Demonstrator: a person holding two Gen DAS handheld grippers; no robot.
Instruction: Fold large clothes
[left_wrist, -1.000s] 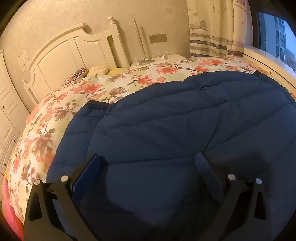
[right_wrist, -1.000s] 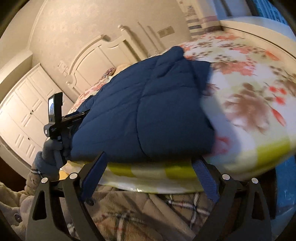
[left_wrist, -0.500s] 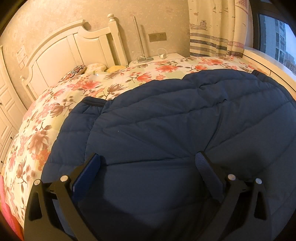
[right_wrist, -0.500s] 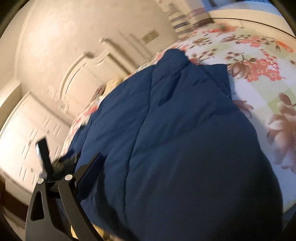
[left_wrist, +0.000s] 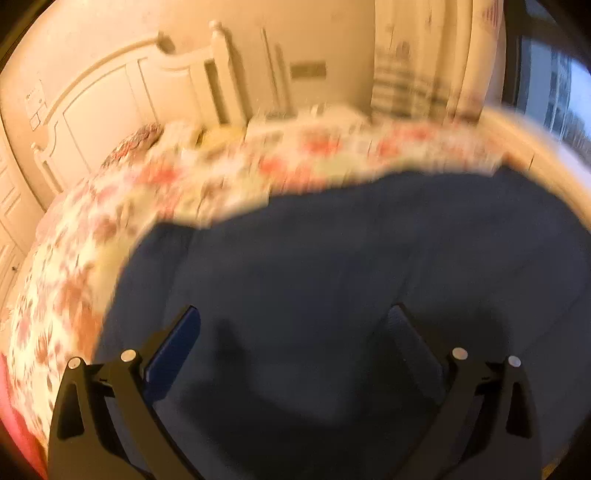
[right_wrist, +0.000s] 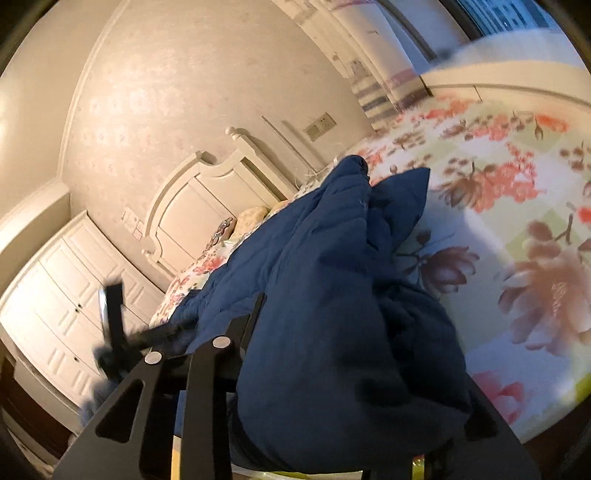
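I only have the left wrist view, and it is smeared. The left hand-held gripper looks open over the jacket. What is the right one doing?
Observer: The right hand-held gripper has bunched navy jacket between its jaws, which are closing.
Operator: Does the jacket lie flat on that side?
Observer: No. It is gathered into a raised heap, with bare floral bedspread beside it.
Operator: Can you see the left one from there?
Observer: Yes. The left hand-held gripper shows, blurred, at the jacket's opposite edge.

The jacket (left_wrist: 351, 266) lies on the bed (left_wrist: 122, 229), headboard (left_wrist: 110, 103) behind.
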